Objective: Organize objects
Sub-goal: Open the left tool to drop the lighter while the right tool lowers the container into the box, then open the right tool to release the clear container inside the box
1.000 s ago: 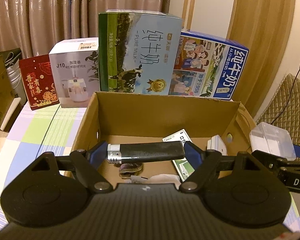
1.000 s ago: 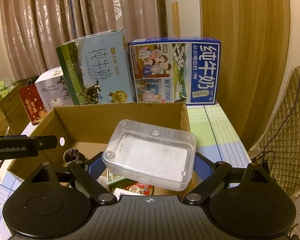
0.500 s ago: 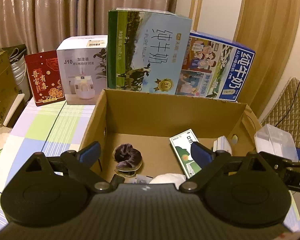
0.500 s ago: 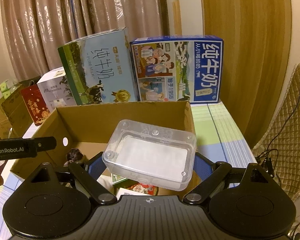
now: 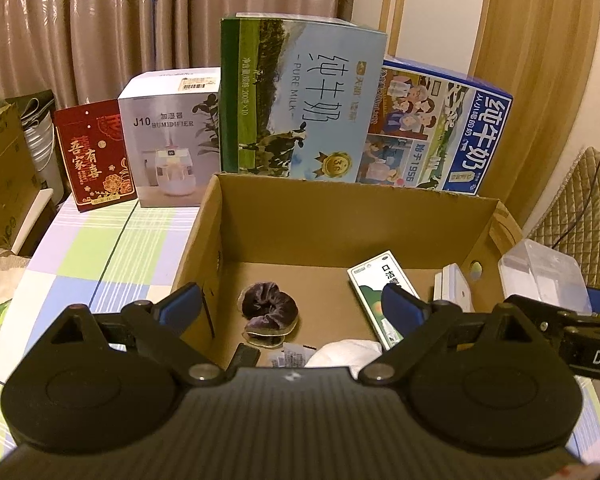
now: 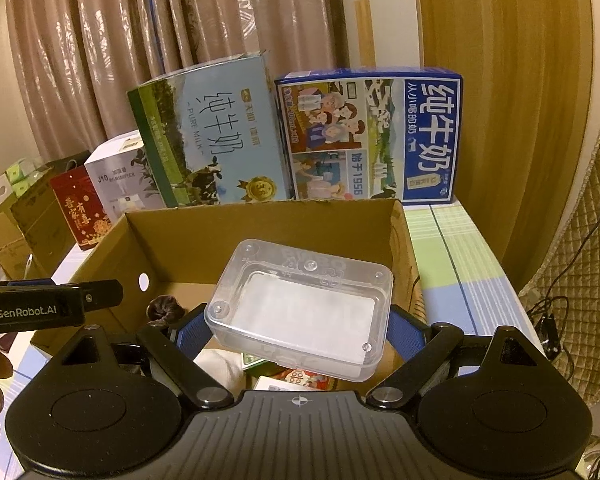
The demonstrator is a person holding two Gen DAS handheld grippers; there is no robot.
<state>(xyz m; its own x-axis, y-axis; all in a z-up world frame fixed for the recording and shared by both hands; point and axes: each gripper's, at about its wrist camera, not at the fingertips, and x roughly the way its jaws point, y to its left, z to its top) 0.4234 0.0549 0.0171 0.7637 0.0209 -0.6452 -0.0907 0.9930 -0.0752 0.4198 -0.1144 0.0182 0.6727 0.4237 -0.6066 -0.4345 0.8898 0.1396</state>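
Note:
An open cardboard box (image 5: 340,220) (image 6: 260,232) stands on the table. My left gripper (image 5: 292,306) is open and empty above the box's near left part. The black lighter (image 5: 244,354) lies on the box floor, partly hidden behind the gripper body, next to a purple scrunchie (image 5: 268,306), a green-white carton (image 5: 380,292), white tissue (image 5: 348,354) and a white item (image 5: 454,284). My right gripper (image 6: 296,330) is shut on a clear plastic case (image 6: 300,308) and holds it above the box's right side.
Behind the box stand a green-blue milk carton case (image 5: 304,104), a blue milk case (image 5: 440,132), a white humidifier box (image 5: 168,140) and a red gift box (image 5: 94,156). Checked tablecloth (image 5: 100,248) shows on the left. A quilted chair (image 6: 580,260) is at the right.
My left gripper opened and let go of the black lighter, which now lies in the box. The left view has drawn back and up slightly. The right gripper still holds the clear case.

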